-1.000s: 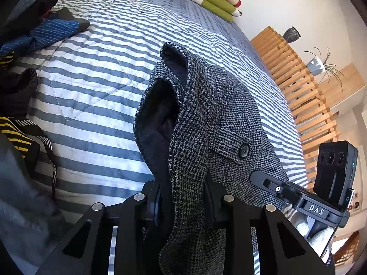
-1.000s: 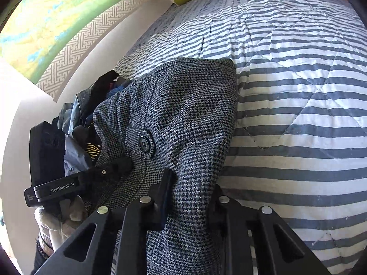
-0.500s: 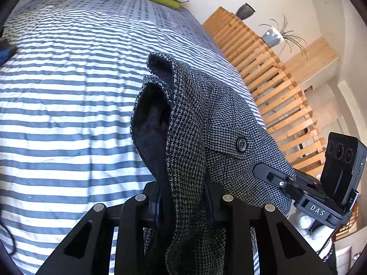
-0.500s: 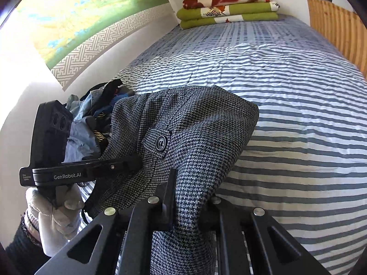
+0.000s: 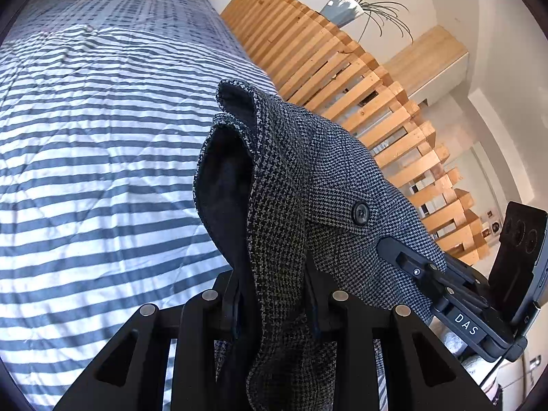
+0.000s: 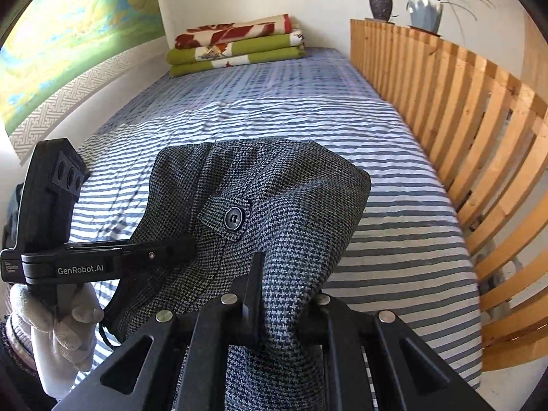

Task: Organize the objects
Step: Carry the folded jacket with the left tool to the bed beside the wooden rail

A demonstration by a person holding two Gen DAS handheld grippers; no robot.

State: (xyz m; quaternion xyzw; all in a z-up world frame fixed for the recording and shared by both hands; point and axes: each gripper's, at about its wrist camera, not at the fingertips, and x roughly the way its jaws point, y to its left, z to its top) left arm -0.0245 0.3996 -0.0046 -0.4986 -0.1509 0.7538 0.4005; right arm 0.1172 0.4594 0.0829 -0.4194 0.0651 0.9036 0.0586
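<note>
- Grey houndstooth wool coat [image 5: 318,185], coarse weave, dark lining, one round dark button [image 6: 233,218] on a tab; it hangs bunched between my two tools, above the bed [image 6: 274,109].
- My left hand-held gripper [image 5: 270,294] is clenched on a fold of the coat.
- My right hand-held gripper [image 6: 284,304] grips another fold.
- Quilted blue-and-white striped bedcover [image 5: 85,130], wrinkled.
- Folded blankets [image 6: 236,46] at the far end; slatted wooden rail [image 6: 462,120] beside the bed, two pots [image 6: 423,12] on top.
</note>
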